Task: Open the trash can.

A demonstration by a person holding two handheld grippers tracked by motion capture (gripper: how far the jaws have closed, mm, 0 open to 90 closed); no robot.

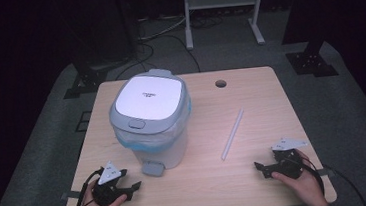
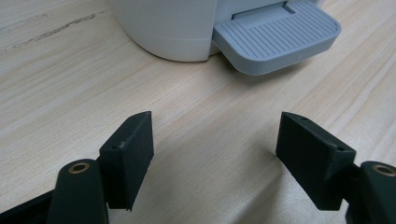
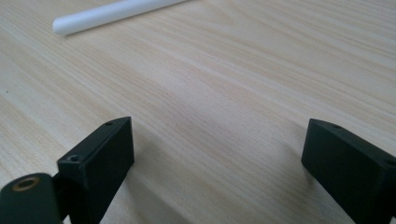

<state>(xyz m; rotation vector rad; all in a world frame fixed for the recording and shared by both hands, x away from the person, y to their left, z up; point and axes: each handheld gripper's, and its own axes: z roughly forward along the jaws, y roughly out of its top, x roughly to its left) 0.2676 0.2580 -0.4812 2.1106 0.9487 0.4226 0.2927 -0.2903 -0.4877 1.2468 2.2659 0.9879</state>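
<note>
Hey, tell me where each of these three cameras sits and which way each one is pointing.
High view: above the person's side of the table, looking forward and down at the bin and straw; both hands, left gripper, right gripper.
Left gripper view: on the left gripper, facing the bin's pedal; open black fingers.
Right gripper view: on the right gripper, facing the straw; open fingers.
Shared: high and left views share the pedal; high and right, the straw.

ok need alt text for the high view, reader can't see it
A white pedal bin with its grey lid shut stands on a wooden table, a white tube lying to its right. At the near edge, the left gripper and right gripper are held open and empty.
</note>
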